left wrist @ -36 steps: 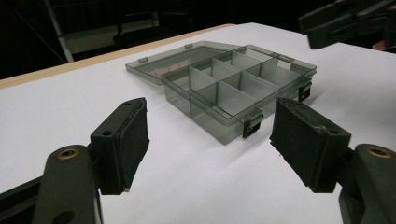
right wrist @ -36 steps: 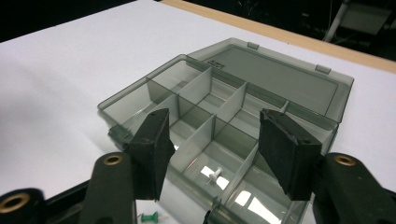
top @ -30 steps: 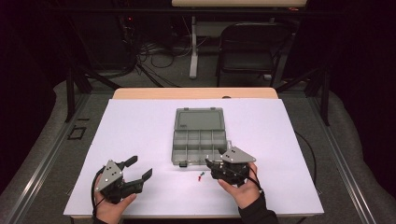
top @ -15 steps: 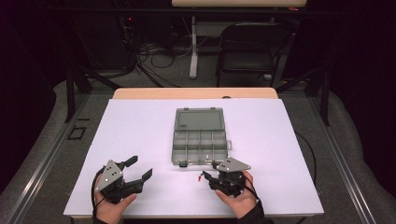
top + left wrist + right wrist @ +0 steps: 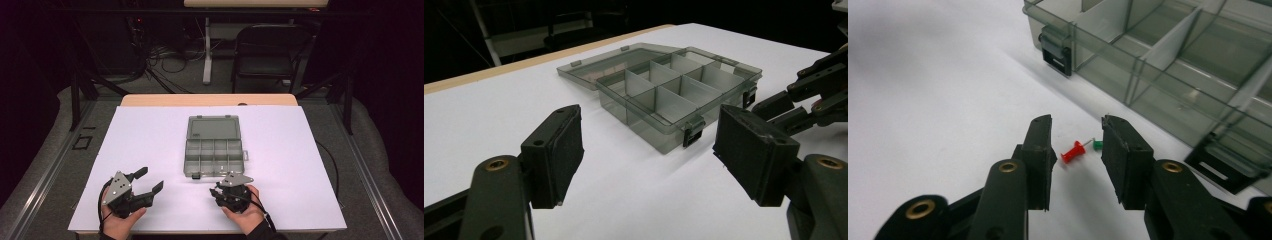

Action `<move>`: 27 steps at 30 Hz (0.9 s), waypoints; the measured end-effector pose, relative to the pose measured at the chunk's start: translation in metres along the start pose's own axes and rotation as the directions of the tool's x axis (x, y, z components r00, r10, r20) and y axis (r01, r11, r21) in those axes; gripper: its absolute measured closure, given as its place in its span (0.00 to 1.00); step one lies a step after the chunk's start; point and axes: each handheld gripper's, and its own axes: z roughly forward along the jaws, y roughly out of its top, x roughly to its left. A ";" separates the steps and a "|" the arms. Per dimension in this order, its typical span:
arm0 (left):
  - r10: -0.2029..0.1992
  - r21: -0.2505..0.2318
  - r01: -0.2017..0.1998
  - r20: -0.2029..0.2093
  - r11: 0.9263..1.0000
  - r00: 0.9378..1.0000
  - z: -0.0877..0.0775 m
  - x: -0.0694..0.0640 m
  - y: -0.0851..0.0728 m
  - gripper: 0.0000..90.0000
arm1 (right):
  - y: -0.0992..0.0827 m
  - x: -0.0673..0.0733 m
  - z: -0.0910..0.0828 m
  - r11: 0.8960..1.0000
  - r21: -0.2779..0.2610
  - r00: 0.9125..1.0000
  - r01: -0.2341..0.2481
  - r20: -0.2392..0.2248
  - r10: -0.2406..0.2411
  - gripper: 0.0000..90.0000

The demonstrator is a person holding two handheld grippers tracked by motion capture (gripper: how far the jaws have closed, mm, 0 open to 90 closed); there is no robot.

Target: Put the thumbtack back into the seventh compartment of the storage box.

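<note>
Your right tongs [image 5: 1075, 145] sit low over the white tabletop [image 5: 150, 140], just in front of the near wall of the open grey compartment box [image 5: 214, 150]. Their jaws have just been closing and now stand partly spread, with the red push pin [image 5: 1073, 151] lying on the sheet between them; neither pad presses it yet. A green push pin [image 5: 1096, 144] lies just beside the red one, right at the inner face of one jaw. In the high view your right tongs [image 5: 223, 191] point toward the box's front latch. Your left tongs [image 5: 150, 181] rest well apart to the left, jaws spread wide with nothing between them, facing the box [image 5: 674, 90] across the bare sheet
</note>
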 end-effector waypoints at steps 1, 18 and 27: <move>0.000 0.000 0.000 0.001 1.000 1.000 0.000 0.000 0.000 0.30 | 0.000 0.001 0.002 1.000 0.007 1.000 0.006 0.005 -0.006 0.73; 0.000 -0.001 0.000 0.003 1.000 1.000 0.000 0.000 0.000 0.30 | -0.002 0.007 0.014 0.999 0.042 0.999 0.019 0.027 -0.020 0.94; -0.004 0.001 0.004 0.008 1.000 1.000 0.001 0.001 0.000 0.30 | -0.002 0.004 0.014 0.999 0.042 1.000 0.015 0.006 -0.015 0.95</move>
